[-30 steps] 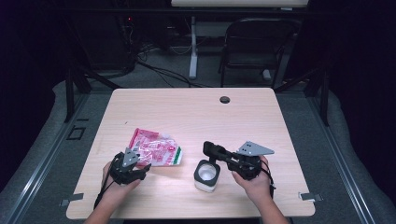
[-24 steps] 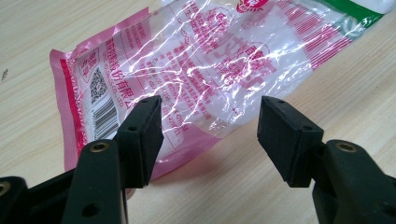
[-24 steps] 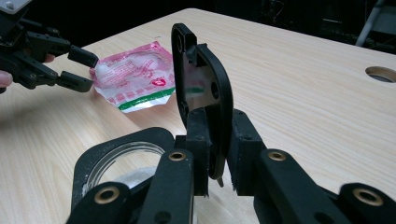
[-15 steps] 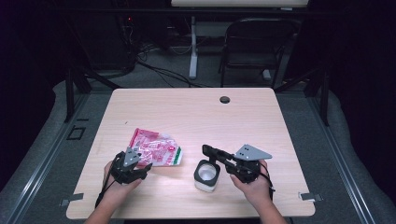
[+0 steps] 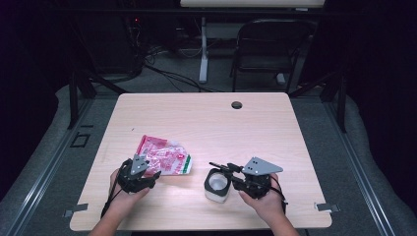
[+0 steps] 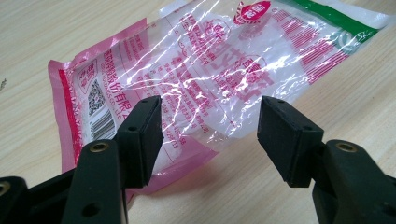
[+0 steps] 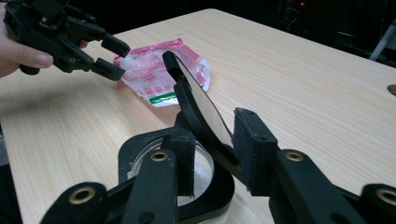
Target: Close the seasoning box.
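A white jar (image 5: 216, 189) with a black rim (image 7: 135, 149) stands near the table's front edge. Its black flip lid (image 7: 196, 100), which has a clear window, stands raised. My right gripper (image 5: 221, 169) (image 7: 217, 140) reaches over the jar from the right. Its jaws have just been opening and stand open, with the lid between them and not pinched. A crinkled pink and clear plastic bag (image 5: 164, 155) (image 6: 210, 60) (image 7: 154, 70) lies flat to the left. My left gripper (image 5: 147, 174) (image 6: 210, 121) hovers open over the bag's near edge, and its jaws (image 7: 112, 56) hold nothing.
The light wooden table (image 5: 221, 128) has a round cable hole (image 5: 237, 104) near its far edge. A dark chair (image 5: 265, 44) and cables stand on the floor beyond the table. Bare tabletop lies behind and to the right of the jar.
The right gripper's jaws have spread wider around the raised lid, and the gripper has dipped slightly toward the jar. The left hand and the bag have stayed put.
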The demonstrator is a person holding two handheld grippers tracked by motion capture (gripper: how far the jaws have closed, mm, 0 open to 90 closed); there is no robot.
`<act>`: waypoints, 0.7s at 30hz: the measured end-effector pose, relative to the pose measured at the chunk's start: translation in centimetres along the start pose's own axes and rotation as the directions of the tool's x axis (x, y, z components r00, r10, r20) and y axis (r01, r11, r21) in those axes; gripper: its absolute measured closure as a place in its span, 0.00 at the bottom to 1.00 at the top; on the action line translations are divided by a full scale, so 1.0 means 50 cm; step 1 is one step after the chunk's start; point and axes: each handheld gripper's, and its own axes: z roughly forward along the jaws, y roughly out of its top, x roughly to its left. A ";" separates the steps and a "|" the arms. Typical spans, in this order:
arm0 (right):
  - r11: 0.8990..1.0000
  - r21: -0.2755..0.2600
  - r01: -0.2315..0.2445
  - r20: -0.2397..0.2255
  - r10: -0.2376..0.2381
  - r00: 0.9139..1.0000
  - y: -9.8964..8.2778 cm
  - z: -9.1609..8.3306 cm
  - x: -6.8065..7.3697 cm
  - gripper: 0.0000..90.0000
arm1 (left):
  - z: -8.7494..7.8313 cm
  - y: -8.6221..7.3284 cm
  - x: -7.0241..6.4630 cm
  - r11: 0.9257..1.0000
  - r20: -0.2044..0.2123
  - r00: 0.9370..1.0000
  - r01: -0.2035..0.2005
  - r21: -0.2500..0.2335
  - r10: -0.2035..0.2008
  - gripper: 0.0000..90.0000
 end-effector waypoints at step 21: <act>0.996 0.026 0.085 -0.017 -0.085 0.996 -0.004 0.002 0.038 0.60 | 0.012 0.011 -0.003 1.000 0.013 1.000 -0.009 -0.008 0.009 0.45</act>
